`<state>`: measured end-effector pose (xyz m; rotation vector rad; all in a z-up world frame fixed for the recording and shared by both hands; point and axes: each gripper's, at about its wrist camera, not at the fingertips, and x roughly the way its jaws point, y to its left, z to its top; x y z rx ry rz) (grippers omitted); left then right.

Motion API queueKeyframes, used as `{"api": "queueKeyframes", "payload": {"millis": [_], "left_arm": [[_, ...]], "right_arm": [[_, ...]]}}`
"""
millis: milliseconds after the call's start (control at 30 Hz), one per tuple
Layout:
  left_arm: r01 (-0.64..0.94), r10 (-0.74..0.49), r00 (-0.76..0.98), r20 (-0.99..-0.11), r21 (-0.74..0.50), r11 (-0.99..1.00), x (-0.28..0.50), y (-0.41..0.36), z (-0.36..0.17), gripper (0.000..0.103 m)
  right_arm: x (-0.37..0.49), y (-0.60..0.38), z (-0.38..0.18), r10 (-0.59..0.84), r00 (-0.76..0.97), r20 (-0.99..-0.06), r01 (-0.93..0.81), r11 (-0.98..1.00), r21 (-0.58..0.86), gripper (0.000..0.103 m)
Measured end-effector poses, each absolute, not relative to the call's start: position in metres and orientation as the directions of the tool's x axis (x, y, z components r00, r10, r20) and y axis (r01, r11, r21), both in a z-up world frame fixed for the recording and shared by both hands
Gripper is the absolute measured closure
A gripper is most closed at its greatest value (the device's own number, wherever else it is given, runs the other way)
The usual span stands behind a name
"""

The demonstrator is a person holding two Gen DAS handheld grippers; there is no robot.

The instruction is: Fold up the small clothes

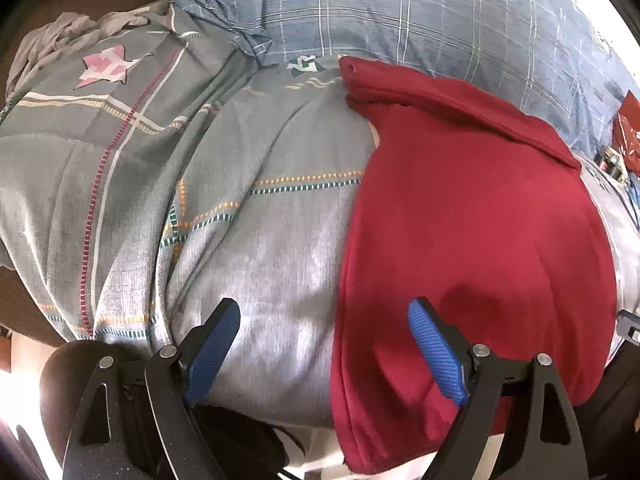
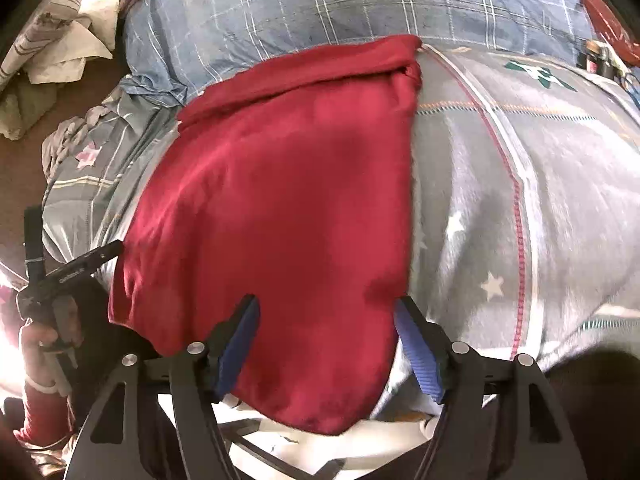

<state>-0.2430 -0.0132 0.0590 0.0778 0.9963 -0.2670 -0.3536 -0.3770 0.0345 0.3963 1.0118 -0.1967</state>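
Red garment [image 2: 280,208] on grey bedding [image 2: 500,200], right gripper [image 2: 326,312] jaws apart

Both wrist views look closely down over the bed edge, sharing the red garment [image 1: 472,216].

grey patterned duvet [image 1: 260,240], blue plaid pillow [image 1: 400,8], sunlit.

grey patterned bed cover [image 1: 260,240] — red garment [image 1: 460,220], blue plaid pillow [image 1: 400,12] on it
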Motion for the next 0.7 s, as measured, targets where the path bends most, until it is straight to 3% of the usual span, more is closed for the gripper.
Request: {"api": "queueKeyframes", "payload": {"millis": [433, 700], "left_arm": [[0.25, -0.161, 0.51, -0.845, -0.033, 0.968, -0.246, -0.014, 0.054, 0.016], [0.281, -0.235, 0.444, -0.865, -0.114, 0.953, -0.254, -0.01, 0.049, 0.016]], "right_arm": [[-0.347, -0.371, 0.036, 0.034, 0.537, -0.843, 0.322, 0.915, 0.242, 0.029], [-0.349, -0.379, 0.039, -0.047, 0.517, -0.855, 0.368, 0.914, 0.172, 0.029]]}}
